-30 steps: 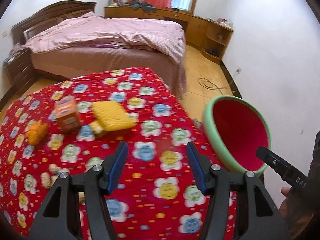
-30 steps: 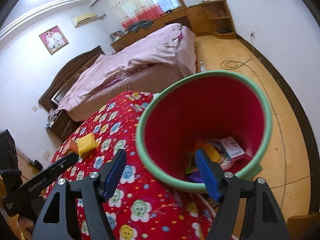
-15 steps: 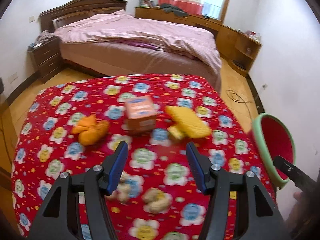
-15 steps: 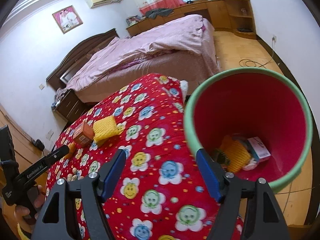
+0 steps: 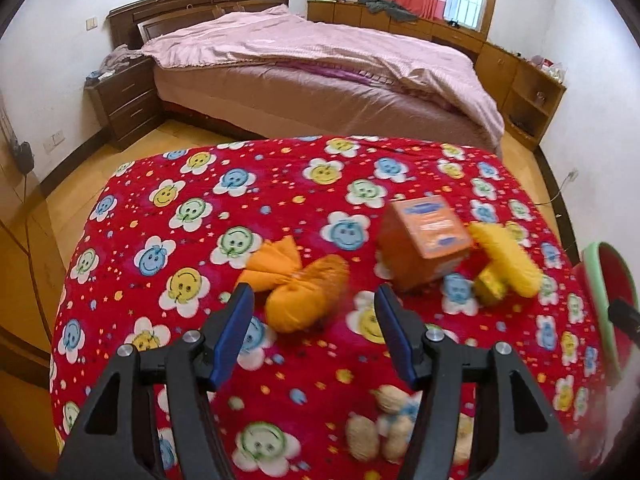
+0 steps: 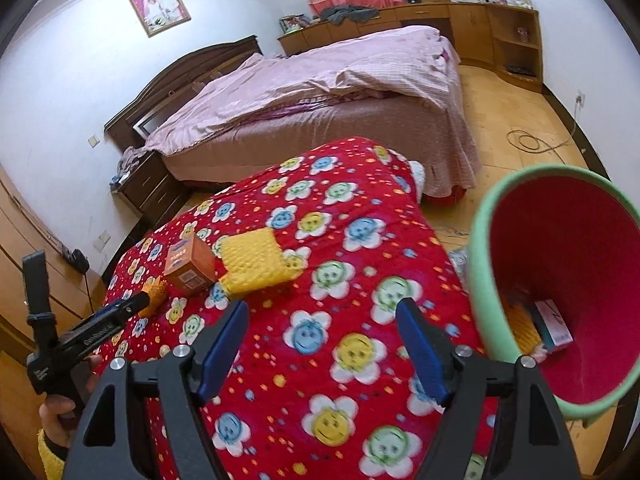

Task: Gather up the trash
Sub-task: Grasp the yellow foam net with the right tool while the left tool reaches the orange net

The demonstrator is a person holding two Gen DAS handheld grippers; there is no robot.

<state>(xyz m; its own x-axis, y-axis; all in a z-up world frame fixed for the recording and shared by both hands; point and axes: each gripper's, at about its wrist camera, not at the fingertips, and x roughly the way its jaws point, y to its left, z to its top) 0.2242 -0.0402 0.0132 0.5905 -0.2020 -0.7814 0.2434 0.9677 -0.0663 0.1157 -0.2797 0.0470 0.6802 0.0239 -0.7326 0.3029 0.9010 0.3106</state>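
red blanket (image 5: 280,184) | left gripper (image 5: 316,320) opening, empty: peanuts (image 5: 380,436) | right gripper (image 6: 320,344) opening, empty: bin (image 6: 480,280) contents

The left gripper (image 5: 314,320) has swung away from the bin (image 5: 608,304) and now hangs over the orange wrapper (image 5: 304,292), its jaws opening. The right gripper (image 6: 320,344) has left the bin's mouth for the red desk (image 6: 340,300), jaws opening with nothing between them.

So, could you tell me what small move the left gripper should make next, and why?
Probably ease the left gripper forward and down over the orange wrapper. Its jaws are opening with nothing gripped, and the wrapper lies on the red blanket just beyond the fingertips, the nearest piece of trash. The bin beside the blanket already holds some.
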